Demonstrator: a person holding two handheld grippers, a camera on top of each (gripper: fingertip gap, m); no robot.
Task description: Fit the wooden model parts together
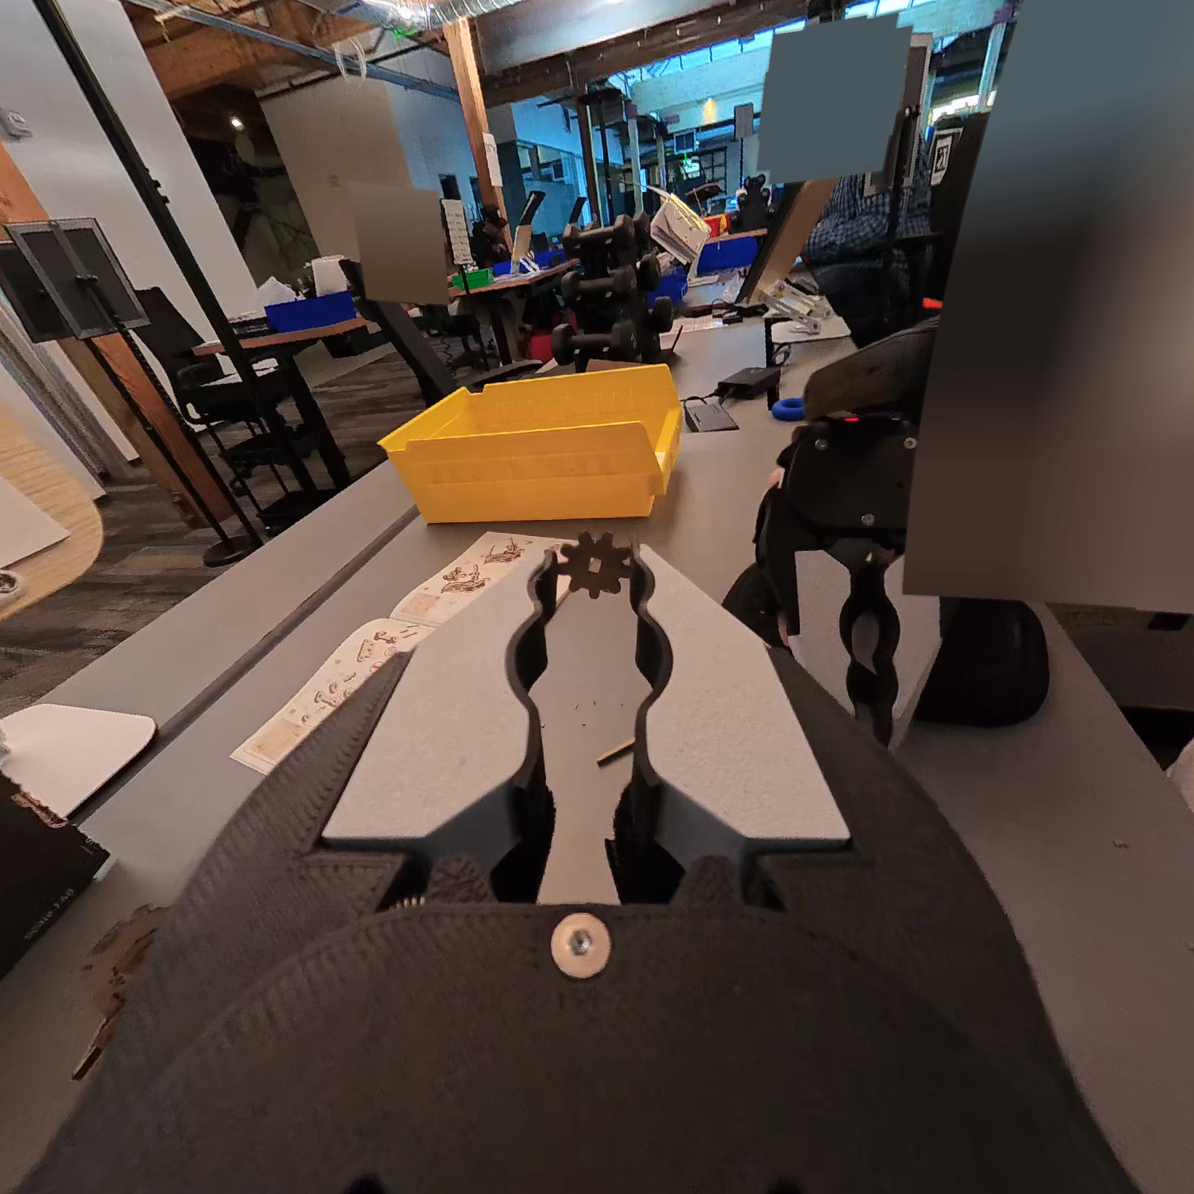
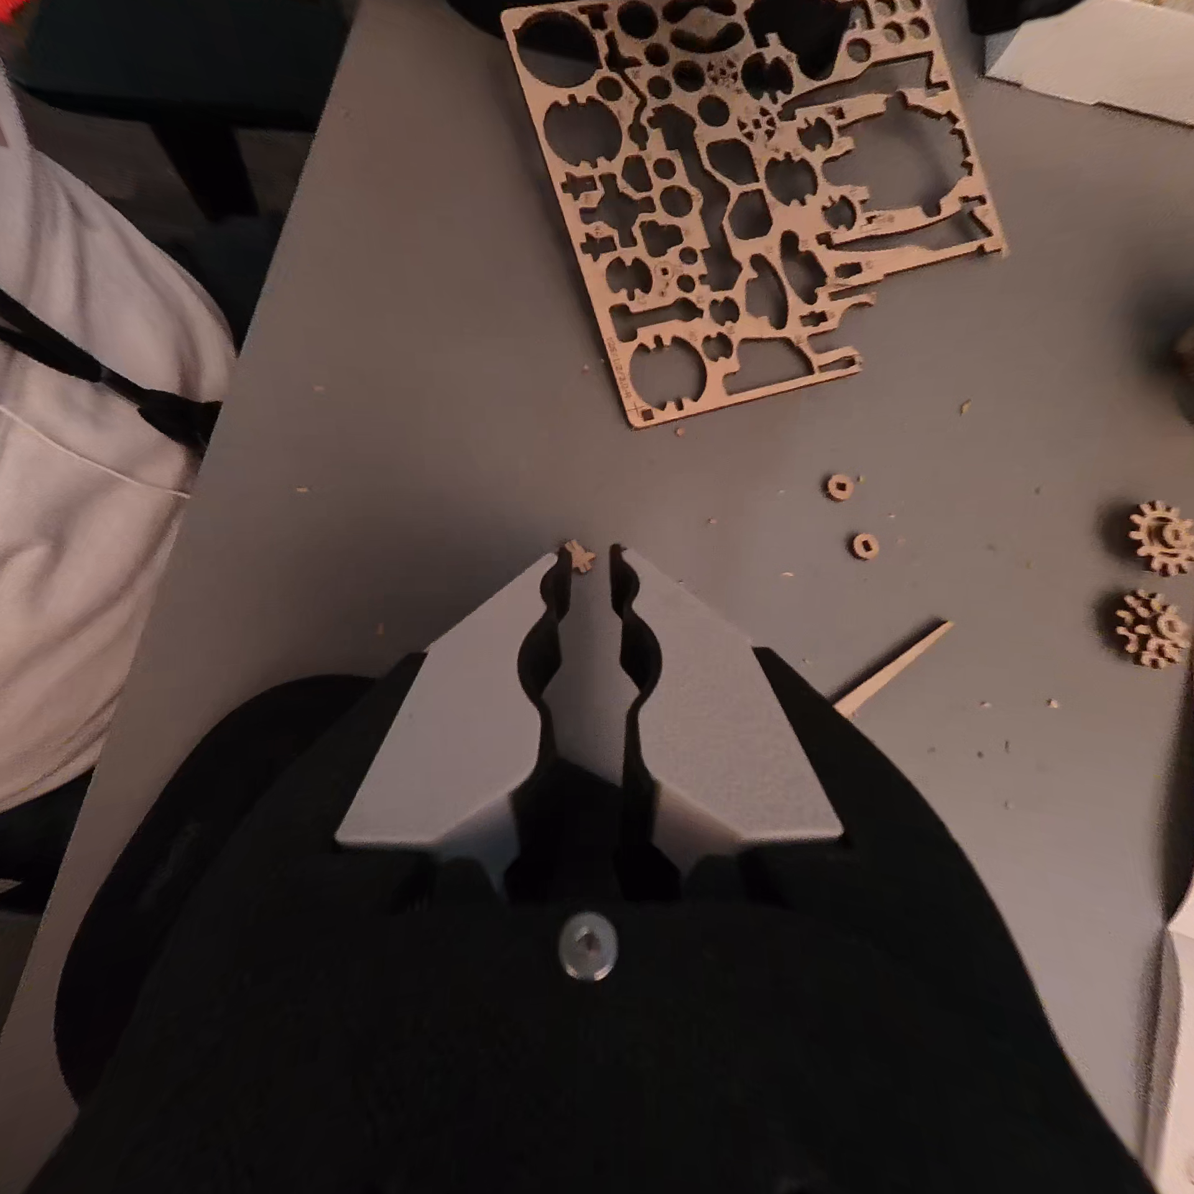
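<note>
Left wrist view: the left gripper (image 1: 595, 568) grips one small gear (image 1: 595, 567) between its fingertips, held upright above the grey table (image 1: 711, 517). The gear is dark, flat wood with stubby teeth around the rim and a square hole at its centre. Beyond it stands one yellow plastic bin (image 1: 536, 446), and two printed instruction sheets (image 1: 452, 581) lie flat on the left. A thin wooden stick (image 1: 615, 753) lies on the table between the fingers. On the right hangs the right gripper (image 1: 869, 704), black and wavy-edged, pointing down.

Right wrist view: the right gripper (image 2: 591, 557) stands slightly parted, with a tiny cross-shaped wooden piece (image 2: 579, 555) against its left fingertip; I cannot tell whether it is pinched. Far off lies one laser-cut plywood sheet (image 2: 743, 194), pale and full of empty cut-outs. To the right sit two small rings (image 2: 838, 486), two toothed gears (image 2: 1160, 536) and one tapered wooden sliver (image 2: 895, 669). Wood crumbs dot the table (image 2: 420, 387).
</note>
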